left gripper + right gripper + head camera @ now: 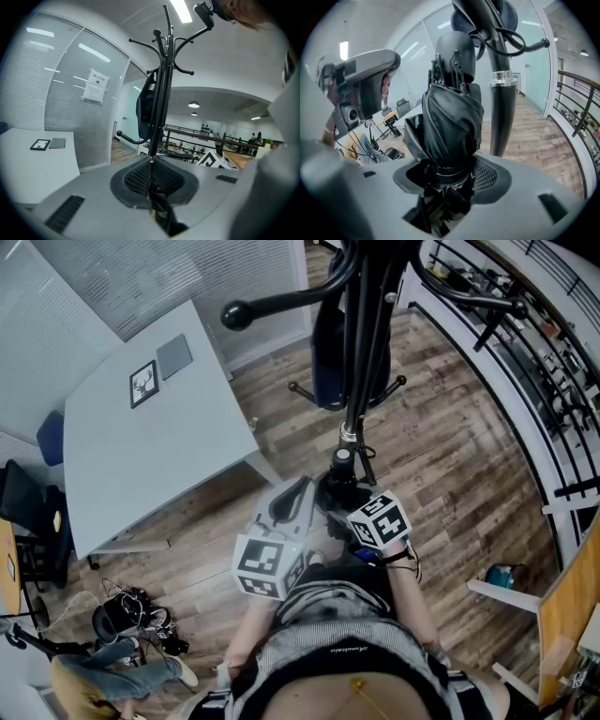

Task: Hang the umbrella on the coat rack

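The folded black umbrella (452, 117) stands upright in my right gripper (447, 180), whose jaws are shut round its lower end. Just right of the umbrella rises the black coat rack pole (502, 108), with a silver ring on it. In the head view the umbrella (339, 486) sits at the pole's foot between both grippers. My left gripper (152, 187) is shut on a thin black strap (157, 199) of the umbrella and points up at the coat rack (159, 93). The rack's curved hooks (185, 71) spread out overhead.
A dark blue bag (330, 362) hangs on the rack. A white table (159, 456) with a small picture frame (143, 382) stands to the left. A curved black railing (553, 409) runs along the right. A seated person (112, 671) is at lower left.
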